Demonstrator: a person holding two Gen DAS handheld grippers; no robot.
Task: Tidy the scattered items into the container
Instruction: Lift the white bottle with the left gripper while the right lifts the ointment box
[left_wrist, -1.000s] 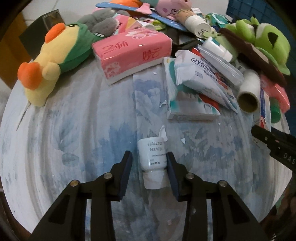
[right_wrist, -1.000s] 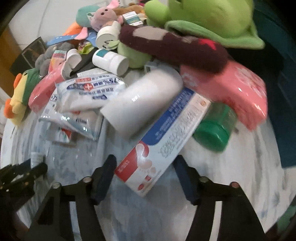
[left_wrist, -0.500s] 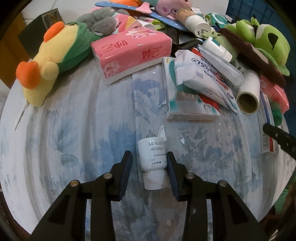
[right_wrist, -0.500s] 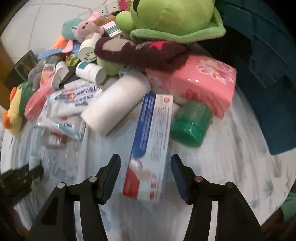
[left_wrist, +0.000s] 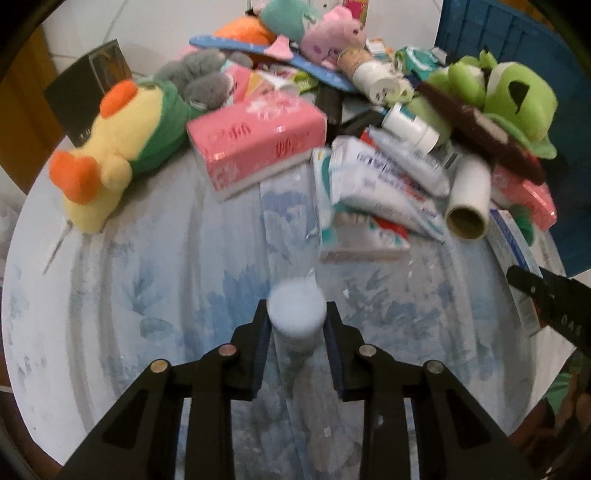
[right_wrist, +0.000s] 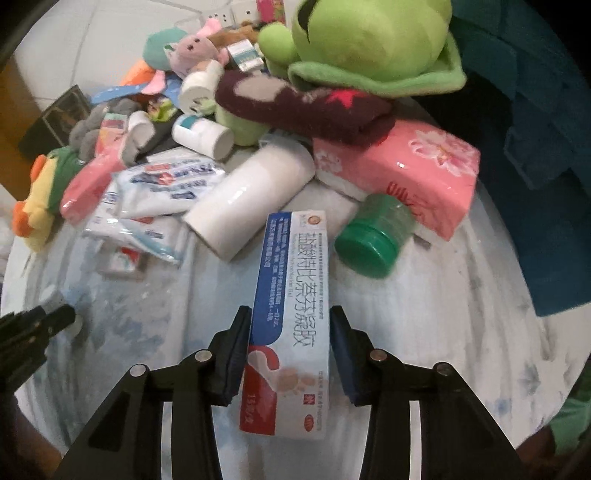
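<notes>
My left gripper (left_wrist: 296, 321) is shut on a small white bottle (left_wrist: 296, 308) and holds it tipped up above the round table (left_wrist: 147, 280). My right gripper (right_wrist: 290, 326) straddles a long blue-and-white ointment box (right_wrist: 291, 314) that lies on the table. Its left finger touches the box and a narrow gap shows at the right finger. The blue container (left_wrist: 517, 40) stands at the far right behind the pile. My right gripper also shows at the right edge of the left wrist view (left_wrist: 546, 295).
A pile fills the back of the table: a yellow duck toy (left_wrist: 107, 147), pink tissue packs (left_wrist: 258, 144), a green frog toy (right_wrist: 369, 40), a white roll (right_wrist: 251, 195), a green jar (right_wrist: 373, 240), wipe packets (left_wrist: 376, 184) and small bottles.
My left gripper has lifted the white bottle off the table and tipped it up. My right gripper has moved forward along the ointment box and closed in on it.
</notes>
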